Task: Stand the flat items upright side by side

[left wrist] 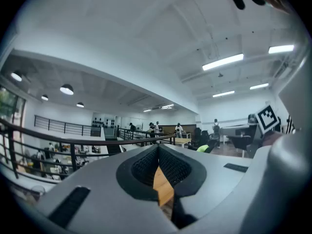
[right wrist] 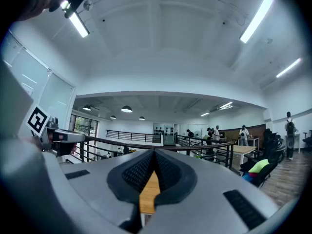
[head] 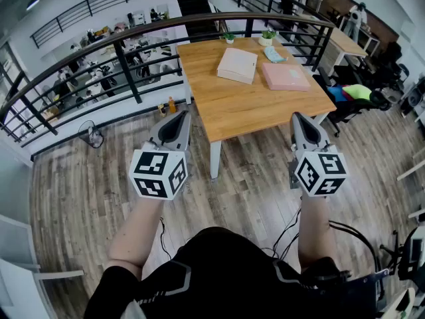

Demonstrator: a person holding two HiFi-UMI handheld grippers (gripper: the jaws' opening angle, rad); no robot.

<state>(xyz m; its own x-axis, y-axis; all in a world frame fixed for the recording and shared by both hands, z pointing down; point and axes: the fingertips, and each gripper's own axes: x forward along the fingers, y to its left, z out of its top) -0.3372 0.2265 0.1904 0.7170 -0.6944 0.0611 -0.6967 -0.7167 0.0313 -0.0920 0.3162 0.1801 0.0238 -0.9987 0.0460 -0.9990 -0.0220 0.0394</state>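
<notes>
Two flat items lie on the wooden table (head: 252, 108): a beige flat box (head: 237, 65) and, to its right, a pink one (head: 285, 76). In the head view, my left gripper (head: 178, 118) and right gripper (head: 297, 118) are held level over the floor, short of the table's near edge. They point toward the table and touch nothing. Both are shut with nothing between the jaws. In the left gripper view (left wrist: 157, 154) and the right gripper view (right wrist: 153, 156), the dark pads meet, and only a sliver of the wooden table top shows below them.
A small light-blue item (head: 273, 55) and two small potted plants (head: 228, 38) sit at the table's far edge. A black railing (head: 133, 42) curves behind the table. An office chair with a green cloth (head: 358, 95) stands at the right. Cables (head: 289, 228) trail on the wood floor.
</notes>
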